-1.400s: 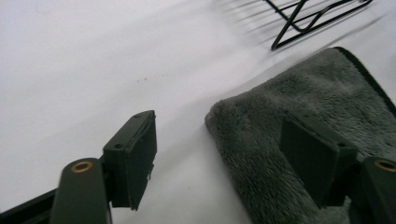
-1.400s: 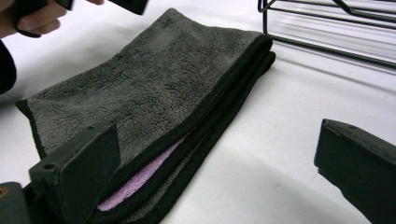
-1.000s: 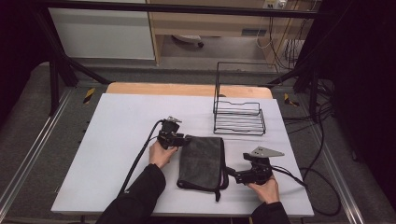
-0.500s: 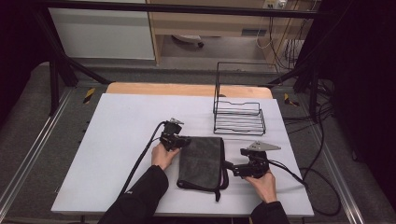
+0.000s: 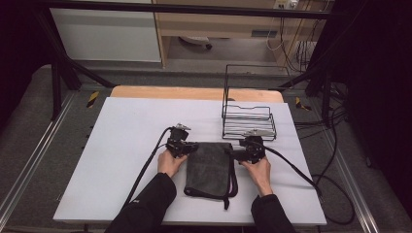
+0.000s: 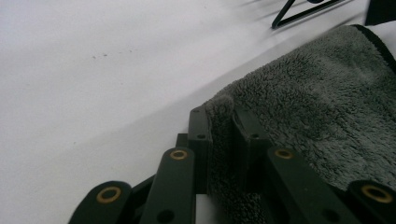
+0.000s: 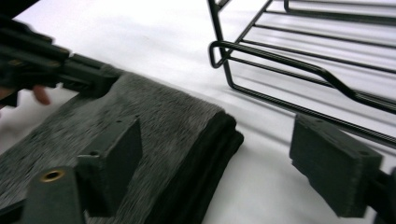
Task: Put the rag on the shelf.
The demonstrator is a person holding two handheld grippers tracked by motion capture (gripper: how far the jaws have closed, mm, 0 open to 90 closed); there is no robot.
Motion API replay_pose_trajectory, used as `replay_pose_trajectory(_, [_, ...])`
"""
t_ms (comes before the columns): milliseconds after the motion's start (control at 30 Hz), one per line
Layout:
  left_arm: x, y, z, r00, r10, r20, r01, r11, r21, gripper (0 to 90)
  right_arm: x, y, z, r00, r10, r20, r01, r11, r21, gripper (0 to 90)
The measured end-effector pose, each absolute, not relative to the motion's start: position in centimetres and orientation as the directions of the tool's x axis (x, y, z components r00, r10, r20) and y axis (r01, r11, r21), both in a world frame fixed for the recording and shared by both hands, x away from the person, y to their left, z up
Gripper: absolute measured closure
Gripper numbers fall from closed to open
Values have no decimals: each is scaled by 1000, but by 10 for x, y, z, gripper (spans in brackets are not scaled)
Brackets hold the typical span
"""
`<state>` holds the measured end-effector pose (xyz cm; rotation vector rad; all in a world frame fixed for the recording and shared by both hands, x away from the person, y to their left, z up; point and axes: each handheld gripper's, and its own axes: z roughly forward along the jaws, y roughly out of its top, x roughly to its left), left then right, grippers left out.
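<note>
A dark grey folded towel lies flat on the white table. My left gripper is at its far left corner. In the left gripper view that gripper has just closed its jaws and pinches a ridge of the towel. My right gripper is at the far right corner. In the right gripper view its jaws straddle the thick folded corner of the towel. They have been closing but stand wide, with the pads off the cloth. The left gripper shows across the towel.
A black wire basket stands just beyond the right gripper, and its rim is close to the right jaw. Cables trail from both grippers toward the near edge and the right. A wooden strip runs along the far side.
My right gripper has moved away from the near edge and leftward to the towel's far right corner. The left gripper's jaws have closed on the far left corner; that hand stayed put.
</note>
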<state>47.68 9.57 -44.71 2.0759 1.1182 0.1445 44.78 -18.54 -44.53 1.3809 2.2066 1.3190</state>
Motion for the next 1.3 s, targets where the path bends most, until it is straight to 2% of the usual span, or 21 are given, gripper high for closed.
replay_pose_trajectory(200, [477, 96, -447, 613, 753, -240, 668, -332, 666, 784, 461, -183, -453, -494, 819, 291, 655, 131, 744, 334])
replay_pose_trajectory(333, [477, 96, -447, 615, 753, -234, 664, -335, 669, 785, 464, -182, -456, -502, 815, 289, 659, 144, 738, 432])
replay_pose_trajectory(367, [476, 96, -447, 616, 753, -233, 663, -335, 669, 785, 464, -182, -456, -502, 815, 289, 659, 144, 738, 432])
replay_pose_trajectory(533, [476, 96, -447, 618, 752, -230, 661, -338, 670, 784, 465, -181, -458, -517, 793, 322, 679, 151, 719, 580])
replay_pose_trajectory(733, [477, 97, -447, 617, 749, -242, 666, -334, 667, 784, 466, -179, -456, -521, 787, 330, 695, 167, 699, 632])
replay_pose_trajectory(833, [477, 97, -447, 616, 751, -239, 666, -334, 667, 784, 470, -180, -455, -519, 769, 373, 728, 168, 665, 722])
replay_pose_trajectory(967, [478, 97, -447, 615, 749, -248, 668, -327, 669, 788, 472, -182, -453, -516, 756, 404, 744, 162, 648, 778])
replay_pose_trajectory(1133, [481, 104, -446, 604, 735, -307, 693, -295, 658, 802, 472, -185, -451, -518, 742, 426, 747, 149, 648, 800])
replay_pose_trajectory(1300, [475, 113, -435, 627, 708, -325, 664, -266, 699, 805, 464, -188, -441, -541, 717, 439, 716, 119, 688, 811])
